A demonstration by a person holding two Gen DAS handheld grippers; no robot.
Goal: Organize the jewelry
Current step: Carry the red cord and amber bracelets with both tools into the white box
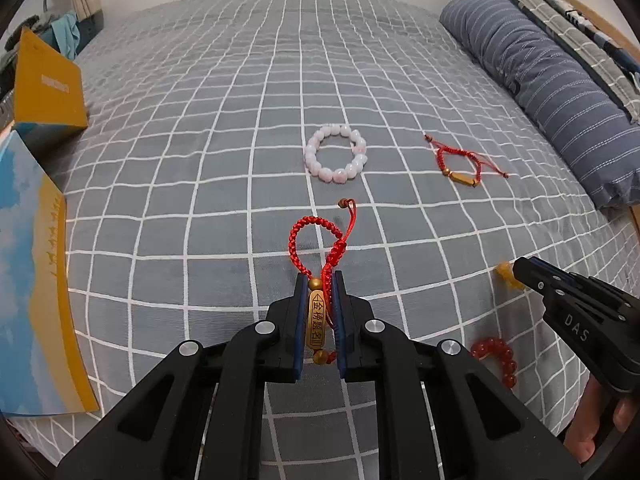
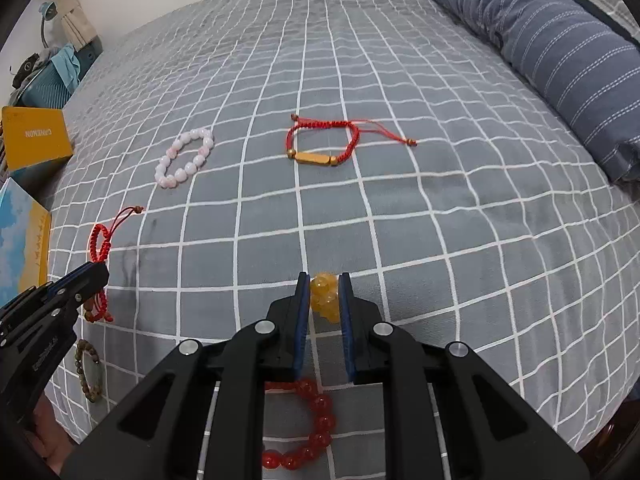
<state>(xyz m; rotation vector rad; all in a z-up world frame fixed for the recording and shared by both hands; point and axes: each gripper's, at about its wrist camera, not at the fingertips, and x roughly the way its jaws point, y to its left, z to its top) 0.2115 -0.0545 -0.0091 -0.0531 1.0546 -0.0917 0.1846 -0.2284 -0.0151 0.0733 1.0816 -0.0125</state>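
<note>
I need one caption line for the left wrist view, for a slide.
Left gripper shut on a red cord bracelet with gold charm, above a checked bedsheet; pink bead bracelet lies ahead.

Even soft indoor light, sharp focus, strong fisheye edge warping.

Right tool [image 2: 324, 294] clamped on yellow bead bracelet [image 2: 325, 298].

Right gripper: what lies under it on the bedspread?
Under the right gripper, a red bead bracelet lies on the checked bedspread; its upper-left arc is hidden by the gripper body. The yellow bead bracelet sits bunched between the fingers.
</note>
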